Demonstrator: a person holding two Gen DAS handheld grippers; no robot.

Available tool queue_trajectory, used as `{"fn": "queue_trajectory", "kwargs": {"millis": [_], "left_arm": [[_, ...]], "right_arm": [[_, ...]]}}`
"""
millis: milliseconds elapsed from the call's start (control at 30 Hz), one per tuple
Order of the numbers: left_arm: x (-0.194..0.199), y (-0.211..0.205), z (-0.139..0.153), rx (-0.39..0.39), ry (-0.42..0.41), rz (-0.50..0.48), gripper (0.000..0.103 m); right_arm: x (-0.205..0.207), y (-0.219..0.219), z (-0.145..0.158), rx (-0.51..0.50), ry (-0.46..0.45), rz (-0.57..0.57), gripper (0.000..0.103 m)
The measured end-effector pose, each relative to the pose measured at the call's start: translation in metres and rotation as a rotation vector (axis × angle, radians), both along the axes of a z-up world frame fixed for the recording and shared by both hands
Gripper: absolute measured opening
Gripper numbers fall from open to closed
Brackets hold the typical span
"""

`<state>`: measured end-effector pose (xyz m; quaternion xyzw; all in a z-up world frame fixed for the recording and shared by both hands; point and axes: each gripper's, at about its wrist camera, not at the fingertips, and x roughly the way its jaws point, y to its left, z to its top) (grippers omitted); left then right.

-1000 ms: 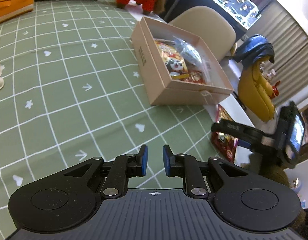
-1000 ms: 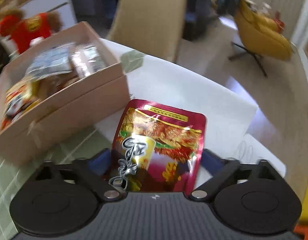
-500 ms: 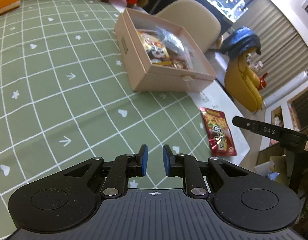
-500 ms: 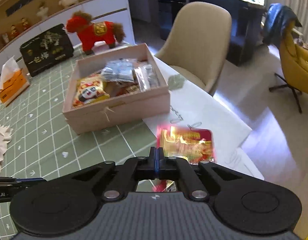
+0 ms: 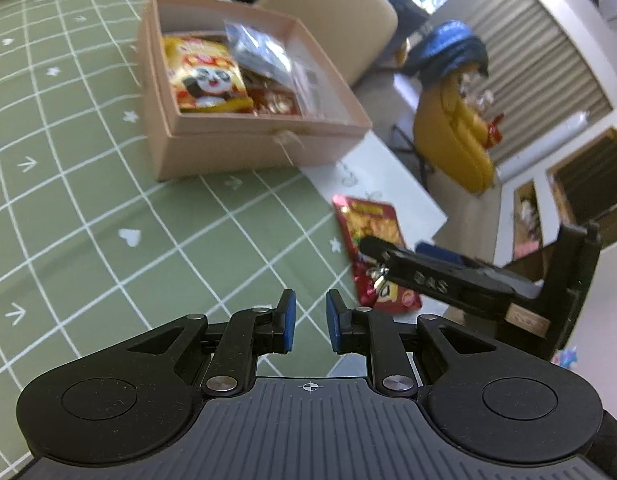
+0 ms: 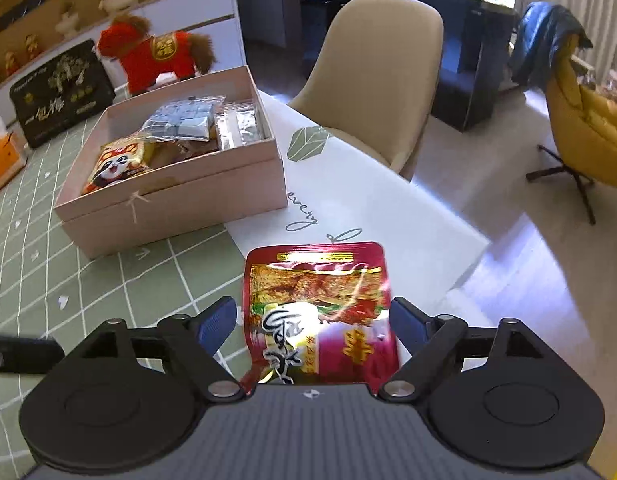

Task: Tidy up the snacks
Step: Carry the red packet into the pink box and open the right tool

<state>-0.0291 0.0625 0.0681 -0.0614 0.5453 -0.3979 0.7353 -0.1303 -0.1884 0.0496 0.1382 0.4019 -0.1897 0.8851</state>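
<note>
Half a second back my right gripper (image 6: 314,322) was pinched shut just short of the red packet (image 6: 320,312); now its jaws are opening and straddle the packet, which lies between them. My left gripper (image 5: 307,322) has swung over, so box (image 5: 244,148) and packet look nearer.

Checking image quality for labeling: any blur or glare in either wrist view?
Left wrist: pink box and background motion-blurred, fisheye bends the tablecloth grid. Right wrist: sharper; glare on the red snack packet washes out its print, bright sun patch on the floor.
</note>
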Motion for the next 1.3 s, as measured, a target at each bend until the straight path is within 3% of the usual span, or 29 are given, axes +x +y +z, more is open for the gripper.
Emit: {"fn": "queue_trajectory", "kwargs": {"millis": [100,233,333,467,733,1033,1167,1300], "left_arm": [[-0.002,-0.007,-0.007,0.045,0.009,-0.012,0.020],[-0.003,-0.002,-0.014,0.085,0.022,0.003,0.020],[-0.003,0.002,-0.018,0.107,0.032,0.008,0.020],[-0.005,0.002,-0.024,0.128,0.042,0.003,0.020],[-0.015,-0.009,-0.029,0.123,0.057,-0.053,0.020],[-0.011,-0.004,-0.022,0.092,0.068,-0.023,0.020],[-0.001,0.003,-0.017,0.063,0.069,0.060,0.020],[0.008,0.004,-0.015,0.056,0.048,0.181,0.020]], "right_arm": [[0.004,-0.004,-0.014,0.027,-0.016,-0.015,0.086],[-0.002,-0.005,-0.025,-0.019,-0.039,-0.002,0.102],[-0.013,0.003,-0.033,-0.094,-0.053,0.078,0.103],[-0.018,0.002,-0.032,-0.100,-0.058,0.106,0.101],[-0.035,-0.005,-0.011,-0.063,-0.059,0.096,0.058],[-0.038,0.009,0.010,-0.098,-0.035,0.128,0.039],[-0.031,0.011,0.033,-0.111,-0.046,0.147,0.032],[-0.018,0.013,0.069,-0.139,-0.149,0.239,0.029]]}}
